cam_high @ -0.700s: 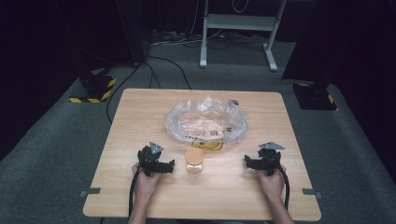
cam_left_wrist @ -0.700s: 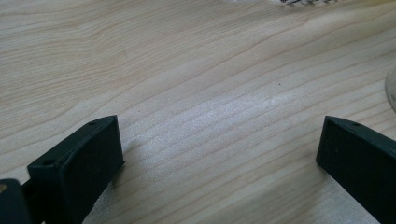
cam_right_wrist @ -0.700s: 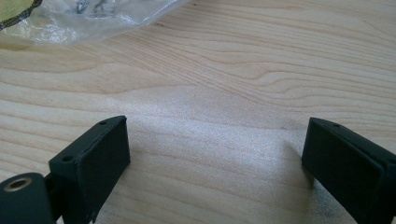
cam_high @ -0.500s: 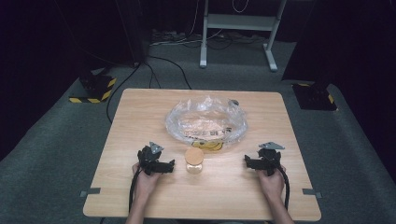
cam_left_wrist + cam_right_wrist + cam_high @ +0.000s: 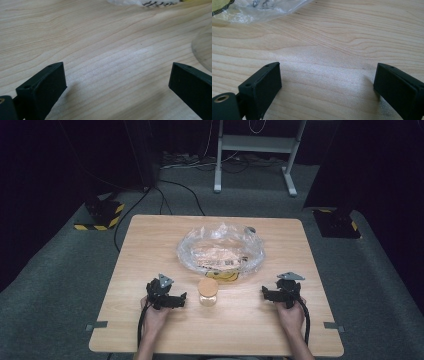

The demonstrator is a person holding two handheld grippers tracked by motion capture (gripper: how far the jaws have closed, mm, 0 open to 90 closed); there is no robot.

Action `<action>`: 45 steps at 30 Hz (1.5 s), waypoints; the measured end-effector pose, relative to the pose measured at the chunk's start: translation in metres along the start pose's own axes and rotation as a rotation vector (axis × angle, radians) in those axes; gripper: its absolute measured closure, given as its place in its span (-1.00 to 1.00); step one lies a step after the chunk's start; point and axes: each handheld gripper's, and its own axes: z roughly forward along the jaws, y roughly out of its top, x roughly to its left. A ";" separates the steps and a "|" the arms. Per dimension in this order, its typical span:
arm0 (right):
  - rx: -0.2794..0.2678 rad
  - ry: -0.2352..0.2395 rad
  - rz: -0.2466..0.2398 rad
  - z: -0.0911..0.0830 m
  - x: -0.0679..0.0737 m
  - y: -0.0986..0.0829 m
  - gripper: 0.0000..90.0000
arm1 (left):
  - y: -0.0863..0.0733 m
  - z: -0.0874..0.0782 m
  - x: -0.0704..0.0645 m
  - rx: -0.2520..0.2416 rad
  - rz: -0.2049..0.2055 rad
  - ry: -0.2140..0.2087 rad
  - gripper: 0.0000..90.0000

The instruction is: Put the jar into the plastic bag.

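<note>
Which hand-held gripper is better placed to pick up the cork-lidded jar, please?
Probably the left hand-held gripper: it rests open beside the jar, while the right hand-held gripper sits farther off.

Matt wood table (image 5: 150, 245); glossy crinkled plastic bag (image 5: 220, 251).

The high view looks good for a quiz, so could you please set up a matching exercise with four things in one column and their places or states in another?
Things:
1. jar with cork lid
2. clear plastic bag
3. left gripper
4. right gripper

Places or states:
A. spread out at the table's middle, beyond the jar
B. resting on the wood with jaws open, far right of the jar
C. standing upright between the two grippers
D. resting on the wood with jaws open, just left of the jar

Pairs: 1-C, 2-A, 3-D, 4-B
</note>
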 end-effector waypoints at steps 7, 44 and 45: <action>0.000 0.000 0.001 0.000 0.000 0.000 -0.83 | -0.007 -0.019 -0.002 -0.004 -0.003 -0.039 -0.96; -0.001 0.001 0.002 -0.001 0.001 -0.001 -0.82 | -0.013 -0.015 -0.081 -0.026 0.062 -0.251 -0.85; 0.000 0.001 0.002 -0.001 0.001 -0.001 -0.82 | -0.012 -0.013 -0.083 -0.032 0.061 -0.251 -0.84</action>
